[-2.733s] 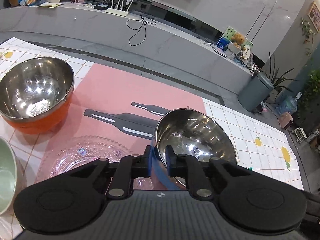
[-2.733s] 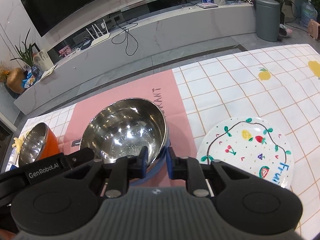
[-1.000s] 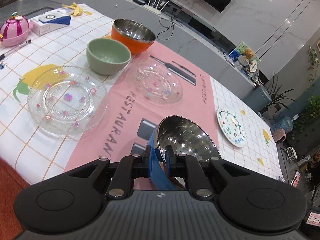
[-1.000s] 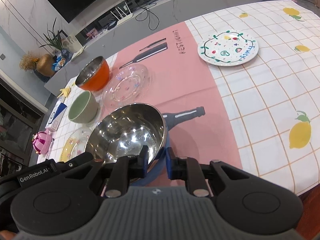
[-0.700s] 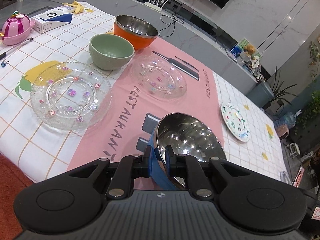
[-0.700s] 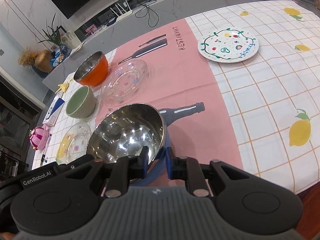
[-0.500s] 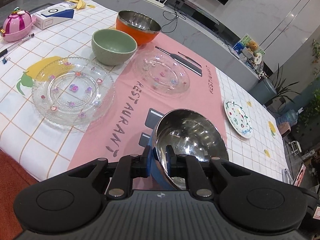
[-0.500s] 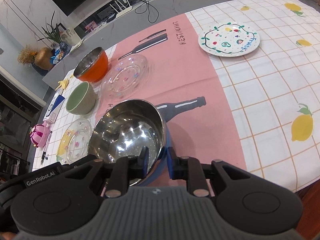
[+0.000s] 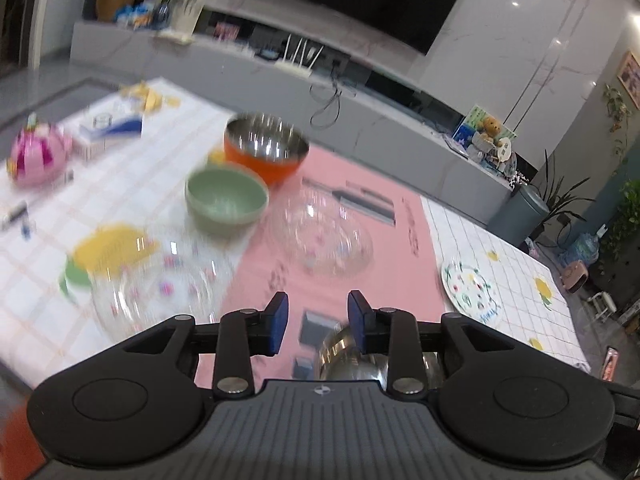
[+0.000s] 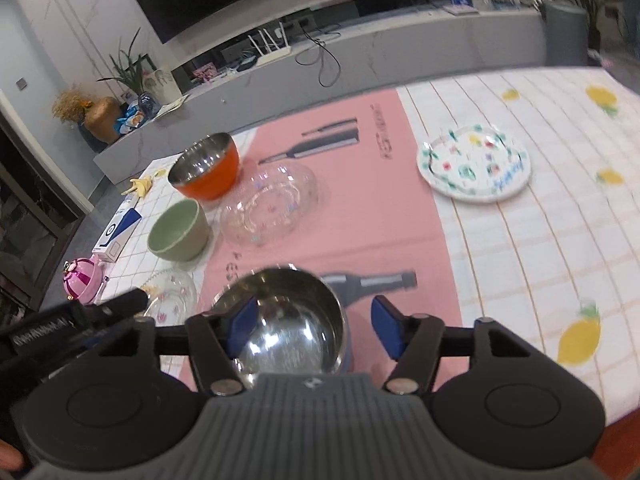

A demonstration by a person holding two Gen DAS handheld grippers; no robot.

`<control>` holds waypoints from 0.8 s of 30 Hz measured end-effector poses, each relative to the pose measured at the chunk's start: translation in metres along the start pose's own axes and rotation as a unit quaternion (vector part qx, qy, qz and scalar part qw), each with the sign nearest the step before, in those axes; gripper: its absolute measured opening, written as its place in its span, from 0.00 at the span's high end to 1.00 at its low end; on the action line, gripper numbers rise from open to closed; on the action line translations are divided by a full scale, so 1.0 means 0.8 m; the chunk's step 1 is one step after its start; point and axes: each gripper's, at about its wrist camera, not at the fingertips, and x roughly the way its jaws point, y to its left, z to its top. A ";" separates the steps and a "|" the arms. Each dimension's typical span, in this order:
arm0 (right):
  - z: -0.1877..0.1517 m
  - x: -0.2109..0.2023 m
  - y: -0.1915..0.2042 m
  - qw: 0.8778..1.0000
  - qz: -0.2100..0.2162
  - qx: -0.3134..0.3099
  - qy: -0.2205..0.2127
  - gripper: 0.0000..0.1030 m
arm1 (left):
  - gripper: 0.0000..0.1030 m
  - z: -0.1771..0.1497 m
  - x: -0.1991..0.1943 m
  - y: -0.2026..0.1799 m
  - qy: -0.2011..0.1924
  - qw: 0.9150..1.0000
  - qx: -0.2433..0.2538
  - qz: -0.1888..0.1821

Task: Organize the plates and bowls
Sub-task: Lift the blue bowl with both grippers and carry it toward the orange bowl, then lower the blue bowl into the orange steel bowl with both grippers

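A steel bowl with a blue outside (image 10: 288, 320) stands on the pink runner (image 10: 360, 216) near the table's front edge. My right gripper (image 10: 314, 320) hovers over it, jaws opening; the bowl's right rim lies between the pads, untouched. My left gripper (image 9: 318, 322) is above the bowl's (image 9: 352, 354) left side, jaws opening, nothing pressed between them. Farther back are an orange steel-lined bowl (image 9: 266, 152), a green bowl (image 9: 226, 200), two clear glass plates (image 9: 320, 236) (image 9: 160, 284) and a painted white plate (image 10: 474, 168).
On the far left of the checked cloth sit a pink round box (image 9: 36, 158), a blue-and-white carton (image 9: 112, 128) and a banana peel (image 9: 148, 96). Beyond the table runs a grey TV console (image 9: 360, 120), with a grey bin (image 9: 520, 212) at right.
Both grippers were shut on the steel bowl's rim; now both have let go, opened and lifted away. The bowl stays on the pink runner.
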 end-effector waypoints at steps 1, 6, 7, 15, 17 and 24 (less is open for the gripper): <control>0.006 0.002 0.003 1.000 0.000 -0.003 0.001 0.38 | 0.65 0.008 -0.001 -0.001 -0.006 1.000 0.008 0.003; 0.043 0.015 0.027 1.000 0.012 -0.025 0.002 0.32 | 0.65 0.057 0.000 0.002 -0.008 1.000 0.020 -0.008; 0.051 0.019 0.033 0.999 0.011 -0.032 0.002 0.29 | 0.65 0.065 0.001 0.004 -0.009 1.000 0.021 -0.009; 0.128 0.063 0.081 0.998 0.024 -0.060 -0.004 0.27 | 0.52 0.135 0.040 0.034 0.005 1.000 0.008 -0.013; 0.148 0.082 0.091 0.998 0.027 -0.062 -0.001 0.27 | 0.50 0.153 0.054 0.042 0.005 1.000 0.003 -0.005; 0.212 0.178 0.115 0.998 0.043 -0.036 0.039 0.33 | 0.48 0.199 0.138 0.074 0.031 0.999 -0.021 0.007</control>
